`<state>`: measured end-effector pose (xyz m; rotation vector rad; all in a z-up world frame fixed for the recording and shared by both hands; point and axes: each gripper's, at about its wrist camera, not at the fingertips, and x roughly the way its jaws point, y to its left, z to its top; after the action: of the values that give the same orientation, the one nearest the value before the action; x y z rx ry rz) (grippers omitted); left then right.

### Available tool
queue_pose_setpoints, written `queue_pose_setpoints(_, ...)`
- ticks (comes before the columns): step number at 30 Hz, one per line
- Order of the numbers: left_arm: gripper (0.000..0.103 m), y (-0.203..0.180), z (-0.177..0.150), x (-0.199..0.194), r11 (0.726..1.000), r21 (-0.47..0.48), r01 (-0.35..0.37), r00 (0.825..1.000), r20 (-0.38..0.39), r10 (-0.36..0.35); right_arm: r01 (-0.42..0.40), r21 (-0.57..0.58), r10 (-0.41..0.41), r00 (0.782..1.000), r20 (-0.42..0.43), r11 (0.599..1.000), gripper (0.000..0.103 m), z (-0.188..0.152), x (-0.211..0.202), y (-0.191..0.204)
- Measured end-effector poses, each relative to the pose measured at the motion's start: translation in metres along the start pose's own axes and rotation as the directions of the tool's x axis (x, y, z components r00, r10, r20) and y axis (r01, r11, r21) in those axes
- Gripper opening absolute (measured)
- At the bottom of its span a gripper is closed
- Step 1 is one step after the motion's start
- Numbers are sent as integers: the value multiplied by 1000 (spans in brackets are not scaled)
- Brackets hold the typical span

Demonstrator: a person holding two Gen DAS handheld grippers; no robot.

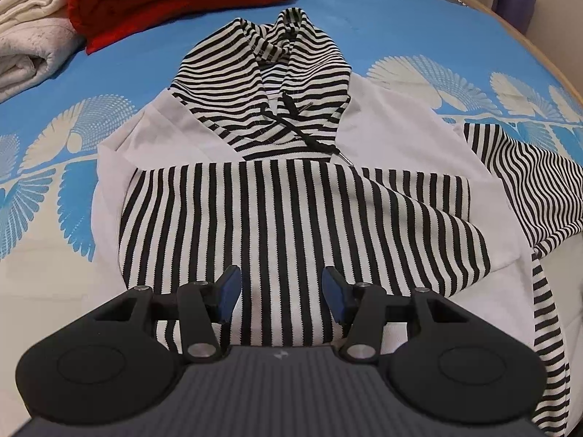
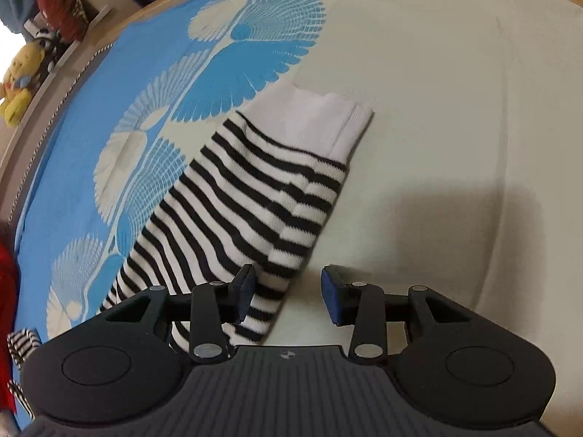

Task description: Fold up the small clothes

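A black-and-white striped hoodie (image 1: 291,200) with white shoulders lies flat on the bed, hood (image 1: 277,58) at the far end. One sleeve is folded across its chest, its stripes running toward me. My left gripper (image 1: 282,291) hovers over the hoodie's lower middle, open, with nothing pinched between its blue pads. In the right wrist view the other sleeve (image 2: 247,211) stretches out sideways, ending in a white cuff (image 2: 328,123). My right gripper (image 2: 290,291) is open over the sleeve's near part; its left finger (image 2: 246,291) sits above the striped cloth, its right finger above bare bedspread.
The bedspread (image 1: 419,25) is blue with white fan patterns and a cream area (image 2: 455,91). A folded red cloth (image 1: 182,0) and white towels (image 1: 29,36) lie at the far left. A yellow plush toy (image 2: 18,83) sits beyond the wooden bed edge (image 2: 73,54).
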<state>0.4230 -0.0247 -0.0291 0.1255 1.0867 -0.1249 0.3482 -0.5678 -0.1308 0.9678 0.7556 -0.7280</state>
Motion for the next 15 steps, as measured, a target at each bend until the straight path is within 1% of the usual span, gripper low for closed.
queue_pose_setpoints(5, 54, 8, 1, -2, 1000, -11, -2, 1000, 2, 2, -6, 22, 6, 1000, 20, 1000, 42, 2, 4, 4)
queue_pose_setpoints(6, 54, 10, 1, -2, 1000, -16, -3, 1000, 3, 3, -16, 18, 15, 1000, 24, 1000, 35, 2, 5, 5)
queue_pose_setpoints(7, 54, 13, 1, -3, 1000, -20, -3, 1000, 4, 4, -32, 12, 32, 999, 24, 999, 20, 4, 7, 7)
queue_pose_setpoints(8, 54, 15, 2, -4, 1000, -24, -5, 1000, 4, 5, -41, 12, 41, 999, 24, 999, 13, 4, 9, 8)
queue_pose_setpoints(9, 54, 17, 2, -4, 1000, -28, -5, 1000, 5, 6, -45, 22, 44, 999, 28, 999, 8, 4, 9, 7)
queue_pose_setpoints(10, 54, 20, 2, -6, 999, -32, -6, 1000, 7, 7, -40, 39, 39, 998, 40, 998, 6, 4, 8, 7)
queue_pose_setpoints(12, 54, 26, 2, -8, 999, -41, -8, 1000, 12, 9, -19, 54, 14, 996, 92, 998, 6, 1, -1, 12)
queue_pose_setpoints(13, 54, 30, 3, -10, 999, -48, -11, 1000, 15, 11, -11, 37, 6, 991, 130, 999, 5, -1, -9, 19)
queue_pose_setpoints(14, 54, 34, 3, -11, 998, -58, -14, 1000, 20, 15, -4, 1, 4, 985, 174, 1000, 5, -5, -18, 29)
queue_pose_setpoints(15, 54, 40, 3, -13, 997, -73, -18, 999, 25, 20, -2, -65, 17, 973, 231, 998, 5, -12, -30, 46)
